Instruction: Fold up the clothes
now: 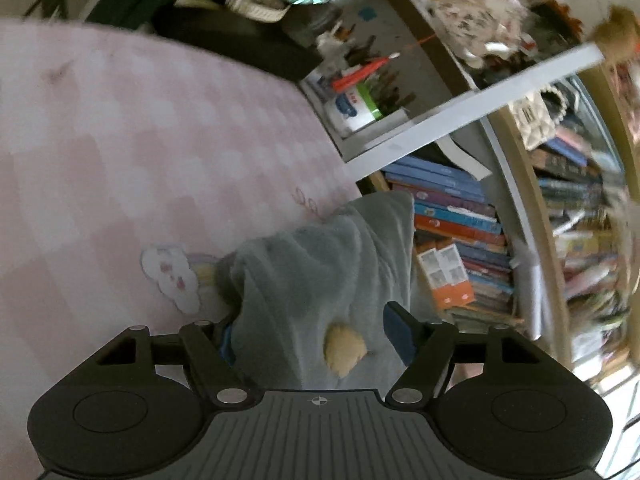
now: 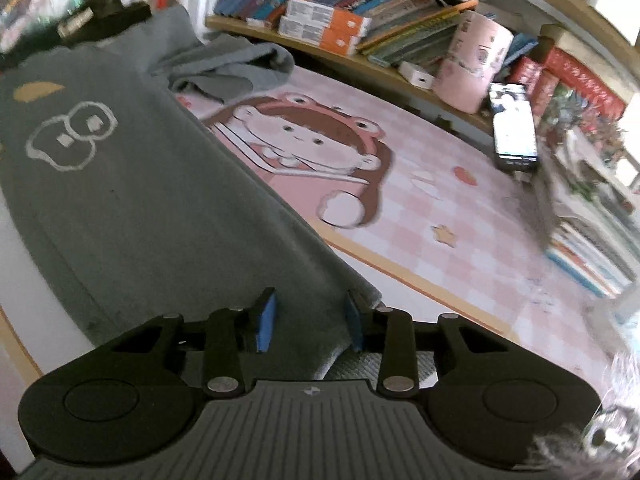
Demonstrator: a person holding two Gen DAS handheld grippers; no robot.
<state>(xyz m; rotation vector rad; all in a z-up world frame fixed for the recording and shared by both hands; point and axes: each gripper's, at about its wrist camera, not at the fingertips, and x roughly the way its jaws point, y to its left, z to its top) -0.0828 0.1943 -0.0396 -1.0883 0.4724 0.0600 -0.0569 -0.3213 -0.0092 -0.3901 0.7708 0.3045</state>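
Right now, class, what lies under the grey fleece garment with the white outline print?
Under the grey fleece garment lies a pink checked cartoon mat; its covered part is hidden.

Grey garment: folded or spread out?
Mostly spread: the grey garment lies flat on the pink mat, one sleeve bunched.

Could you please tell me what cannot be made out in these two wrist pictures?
- Left wrist view: the grey garment covers the left claw's left pad, so its grip is unclear.
- Right wrist view: the garment's near hem is hidden behind the right claw.
- Both views: book titles on the shelves are blurred.
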